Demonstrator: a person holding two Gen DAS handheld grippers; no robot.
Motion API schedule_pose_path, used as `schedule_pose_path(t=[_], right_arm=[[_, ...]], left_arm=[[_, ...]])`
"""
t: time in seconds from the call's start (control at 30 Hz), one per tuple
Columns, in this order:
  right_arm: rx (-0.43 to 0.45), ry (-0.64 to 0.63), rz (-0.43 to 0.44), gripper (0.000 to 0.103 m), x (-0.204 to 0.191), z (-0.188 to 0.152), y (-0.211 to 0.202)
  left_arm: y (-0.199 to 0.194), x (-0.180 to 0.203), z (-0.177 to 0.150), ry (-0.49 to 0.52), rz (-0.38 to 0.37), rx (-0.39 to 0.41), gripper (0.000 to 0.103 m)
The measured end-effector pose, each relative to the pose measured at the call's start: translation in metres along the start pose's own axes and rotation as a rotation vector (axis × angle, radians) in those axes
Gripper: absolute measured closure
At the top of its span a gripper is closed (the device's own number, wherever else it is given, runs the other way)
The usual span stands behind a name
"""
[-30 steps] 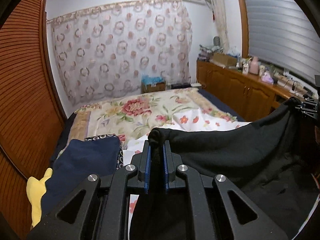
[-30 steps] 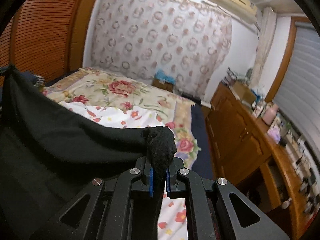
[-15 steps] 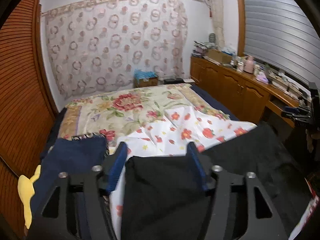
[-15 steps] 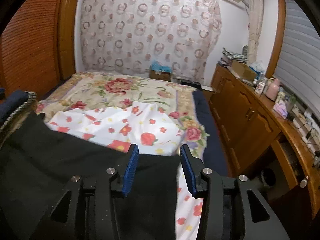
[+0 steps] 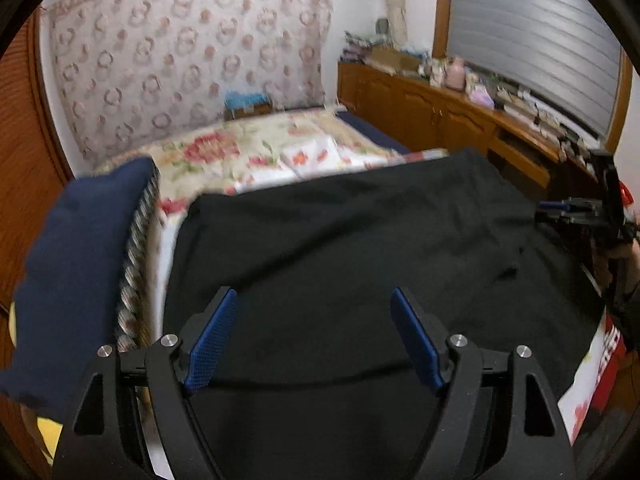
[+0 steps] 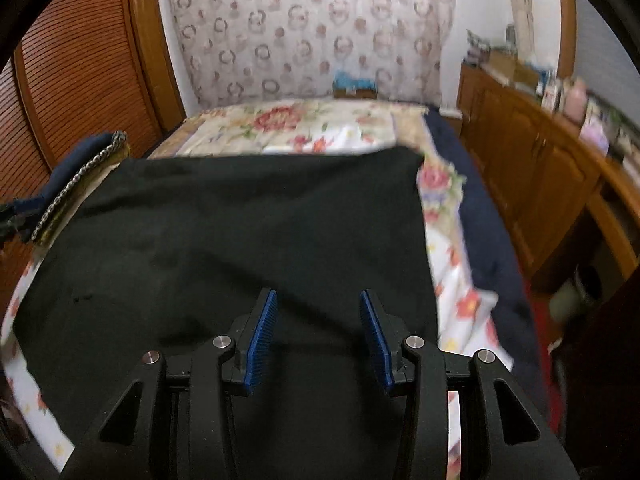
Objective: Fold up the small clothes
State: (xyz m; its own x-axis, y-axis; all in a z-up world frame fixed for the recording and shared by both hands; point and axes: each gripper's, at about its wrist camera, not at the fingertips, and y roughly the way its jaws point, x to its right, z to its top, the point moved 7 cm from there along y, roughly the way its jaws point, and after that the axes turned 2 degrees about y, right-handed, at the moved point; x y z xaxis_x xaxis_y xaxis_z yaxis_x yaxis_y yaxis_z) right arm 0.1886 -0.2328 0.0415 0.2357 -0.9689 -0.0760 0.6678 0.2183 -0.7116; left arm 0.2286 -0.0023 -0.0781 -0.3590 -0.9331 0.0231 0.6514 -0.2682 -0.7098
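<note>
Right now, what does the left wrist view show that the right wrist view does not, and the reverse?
Only the left wrist view shows the left gripper, open over the black garment, the window blind, and the right gripper seen side-on at the garment's far edge. Only the right wrist view shows the right gripper from behind, open, and the louvered wooden door. Both show the black garment spread flat on the floral bedspread, the folded navy garment beside it, the patterned curtain and the wooden cabinets.

A plain black garment lies on a white sheet with red flowers, a navy cloth at nine o'clock.
</note>
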Motion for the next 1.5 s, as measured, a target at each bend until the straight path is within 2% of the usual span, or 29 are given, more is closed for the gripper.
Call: schedule_pose_path(t=[0.2, 0.37, 0.63, 0.9, 1.17, 1.37, 1.47, 1.5], right_arm=[[-0.072, 0.024, -0.005, 0.058, 0.023, -0.003, -0.006], [-0.091, 0.048, -0.006, 0.058, 0.026, 0.007, -0.012], [-0.074, 0.061, -0.028, 0.058, 0.034, 0.018, -0.020], [-0.037, 0.001, -0.063, 0.055, 0.024, -0.003, -0.025], [-0.035, -0.007, -0.066, 0.053, 0.009, 0.001, 0.000], [-0.034, -0.012, -0.071, 0.053, 0.008, 0.002, 0.002], [-0.034, -0.012, -0.072, 0.053, 0.008, 0.002, 0.003], [-0.034, -0.013, -0.073, 0.053, 0.008, 0.002, 0.003]], left_arm=[[0.023, -0.005, -0.033, -0.022, 0.011, -0.100, 0.024], [0.027, -0.014, -0.046, -0.052, 0.028, -0.131, 0.024], [0.020, -0.023, -0.057, -0.103, 0.042, -0.116, 0.024], [0.018, -0.043, -0.065, -0.169, 0.044, -0.112, 0.024], [0.028, -0.058, -0.064, -0.227, 0.059, -0.114, 0.025], [0.037, -0.068, -0.057, -0.262, 0.072, -0.118, 0.025], [0.040, -0.070, -0.054, -0.268, 0.084, -0.118, 0.029], [0.040, -0.071, -0.054, -0.271, 0.088, -0.115, 0.039]])
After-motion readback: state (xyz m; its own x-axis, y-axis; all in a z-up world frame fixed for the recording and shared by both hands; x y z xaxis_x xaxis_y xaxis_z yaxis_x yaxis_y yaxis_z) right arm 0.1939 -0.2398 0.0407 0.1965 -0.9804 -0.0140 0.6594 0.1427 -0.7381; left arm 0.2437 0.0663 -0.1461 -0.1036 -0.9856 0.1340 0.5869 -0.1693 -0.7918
